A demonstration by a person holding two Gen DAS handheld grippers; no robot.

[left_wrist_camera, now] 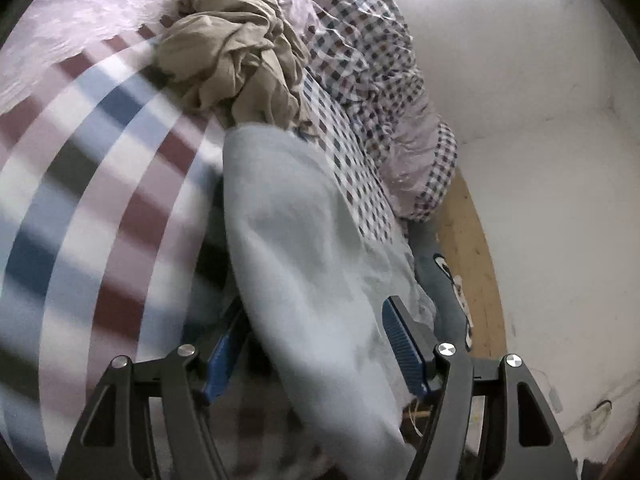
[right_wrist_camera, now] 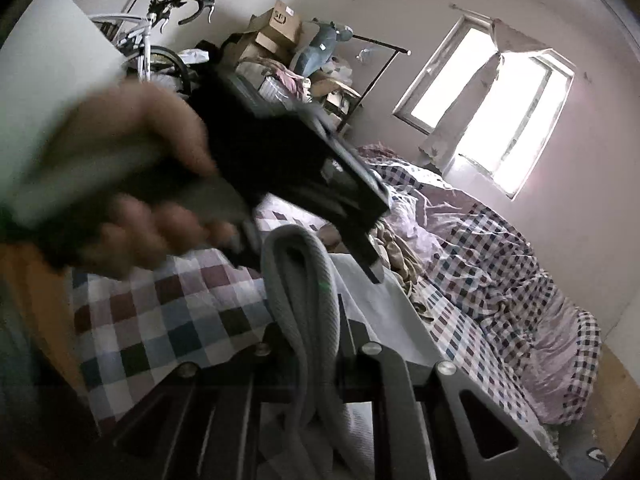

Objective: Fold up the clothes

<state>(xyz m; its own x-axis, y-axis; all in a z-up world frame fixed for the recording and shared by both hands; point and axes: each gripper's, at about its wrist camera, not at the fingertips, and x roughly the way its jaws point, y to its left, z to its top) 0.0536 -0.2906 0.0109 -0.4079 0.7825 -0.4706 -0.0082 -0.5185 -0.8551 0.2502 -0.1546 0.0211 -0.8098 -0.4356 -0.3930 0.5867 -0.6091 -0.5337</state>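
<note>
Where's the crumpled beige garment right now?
In the left wrist view, the beige garment lies bunched on the checked bedsheet, just beyond the light blue cloth.

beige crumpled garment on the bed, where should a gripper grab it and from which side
Take the beige crumpled garment by one of the raised ridges on top of the bundle, coming down from above. It lies balled up on the checked bedsheet with no flat edge showing, so a protruding fold is probably the easiest purchase.

A pale grey-blue garment hangs in a long, doubled-over fold above the checked bed; its ribbed edge loops over near the camera. A crumpled beige garment lies bunched on the bed just beyond it.
</note>
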